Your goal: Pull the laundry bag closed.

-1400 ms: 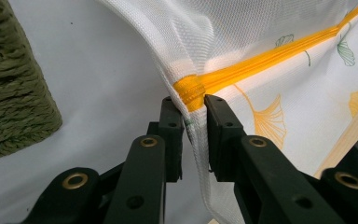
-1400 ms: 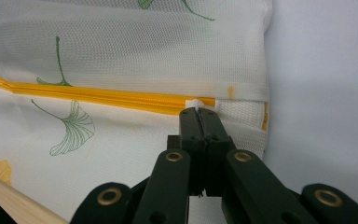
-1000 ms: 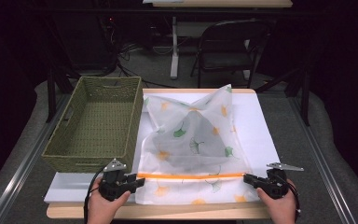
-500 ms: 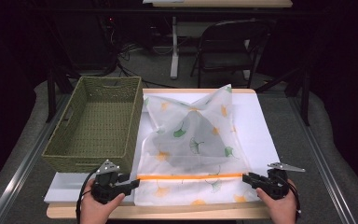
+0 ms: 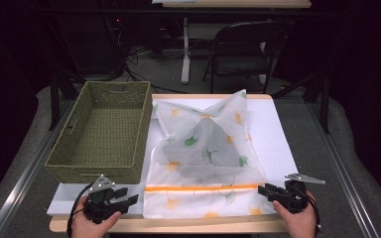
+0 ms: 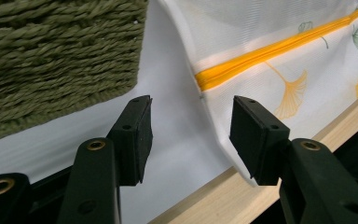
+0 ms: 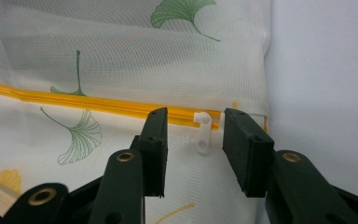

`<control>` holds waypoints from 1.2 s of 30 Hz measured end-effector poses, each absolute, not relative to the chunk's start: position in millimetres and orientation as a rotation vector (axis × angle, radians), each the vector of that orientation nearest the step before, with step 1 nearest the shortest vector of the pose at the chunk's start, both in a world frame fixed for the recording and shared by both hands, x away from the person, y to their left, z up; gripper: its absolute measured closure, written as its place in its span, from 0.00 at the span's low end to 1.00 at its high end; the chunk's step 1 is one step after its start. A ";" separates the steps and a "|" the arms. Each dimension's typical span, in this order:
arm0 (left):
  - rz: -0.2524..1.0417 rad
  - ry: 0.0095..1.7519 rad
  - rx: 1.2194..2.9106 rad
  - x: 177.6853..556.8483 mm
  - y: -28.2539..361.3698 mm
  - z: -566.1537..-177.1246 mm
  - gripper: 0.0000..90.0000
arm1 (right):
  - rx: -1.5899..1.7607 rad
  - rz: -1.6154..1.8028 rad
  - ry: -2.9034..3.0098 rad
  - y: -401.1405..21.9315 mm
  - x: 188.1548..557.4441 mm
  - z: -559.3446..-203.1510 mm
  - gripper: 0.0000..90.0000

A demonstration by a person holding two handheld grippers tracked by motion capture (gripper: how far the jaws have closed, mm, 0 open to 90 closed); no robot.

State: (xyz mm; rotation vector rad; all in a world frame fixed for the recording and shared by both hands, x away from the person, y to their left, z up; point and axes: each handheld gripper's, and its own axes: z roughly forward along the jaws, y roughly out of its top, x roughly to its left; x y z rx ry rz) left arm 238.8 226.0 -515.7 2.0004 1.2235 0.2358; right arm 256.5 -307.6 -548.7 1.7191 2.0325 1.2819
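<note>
1. Two grippers have just been opening: left gripper [image 5: 129,200] released, its fingers [image 6: 135,135] beside the bag [image 5: 203,148].
2. Right gripper [image 5: 263,188] released, its fingers astride the zipper pull [image 7: 203,133].
3. Bag lies flat on the surface [image 5: 278,144], beside the basket [image 5: 104,130].

Brightly lit on the desk [image 5: 278,144] from above, dark all around; sharp up close, soft shadows, no glare.

Sheer mesh bag [image 5: 203,148], rough woven basket [image 5: 101,131]
</note>
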 end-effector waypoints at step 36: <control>0.267 1.328 1.995 238.0 247.9 -539.6 0.54 | 1.755 1.297 2.013 -310.4 258.2 -554.2 0.66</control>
